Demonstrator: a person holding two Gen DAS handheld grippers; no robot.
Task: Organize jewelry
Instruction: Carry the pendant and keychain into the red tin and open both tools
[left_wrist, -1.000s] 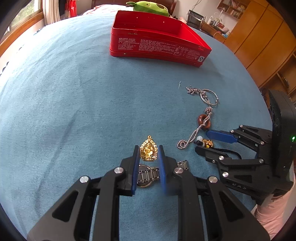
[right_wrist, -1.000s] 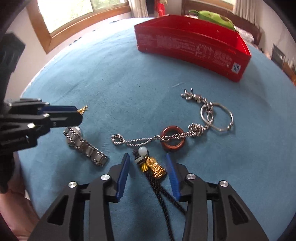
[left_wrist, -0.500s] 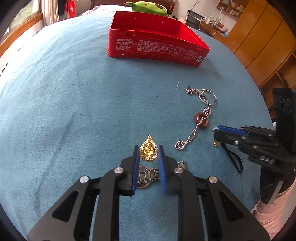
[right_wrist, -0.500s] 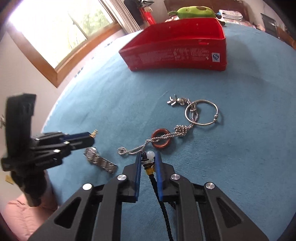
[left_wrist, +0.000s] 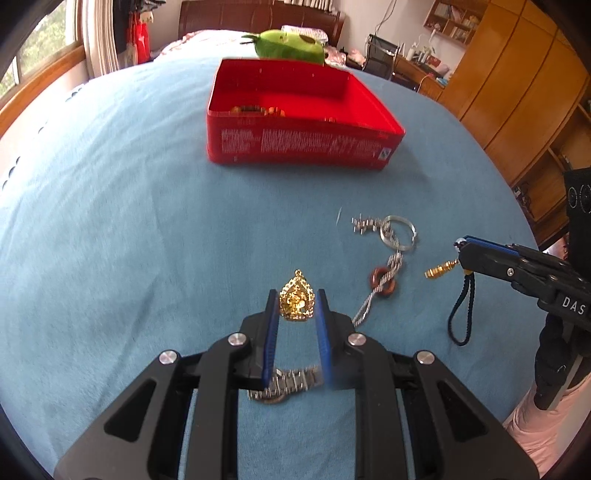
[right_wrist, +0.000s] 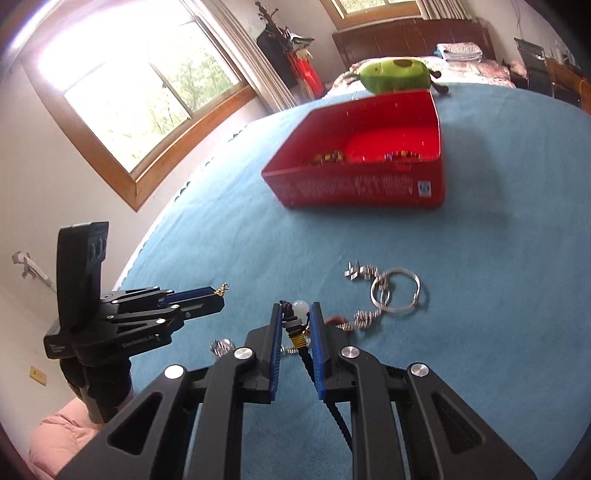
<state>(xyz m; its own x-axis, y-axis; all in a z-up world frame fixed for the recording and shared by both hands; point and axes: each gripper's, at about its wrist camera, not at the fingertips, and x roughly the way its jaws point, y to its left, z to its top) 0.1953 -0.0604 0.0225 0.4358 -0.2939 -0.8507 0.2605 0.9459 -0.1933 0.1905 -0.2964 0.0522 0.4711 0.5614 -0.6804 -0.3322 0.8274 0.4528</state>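
**Both charms lifted, tin ahead**

Left wrist view: both grippers have risen since a second ago. The left gripper (left_wrist: 297, 308), jaws nearly closed, pinches the gold pendant (left_wrist: 296, 301) above the watch (left_wrist: 286, 384); a light pinch could drop it short of the red tin (left_wrist: 303, 144).

Right wrist view: the right gripper (right_wrist: 297, 325), jaws narrowed, clamps the beaded charm (right_wrist: 297, 321); its dangling cord (right_wrist: 325, 387) may snag the silver keychain (right_wrist: 395, 290).

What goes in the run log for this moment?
left tongs: shut on gold pendant | right tongs: shut on corded charm | red tin: open, ahead
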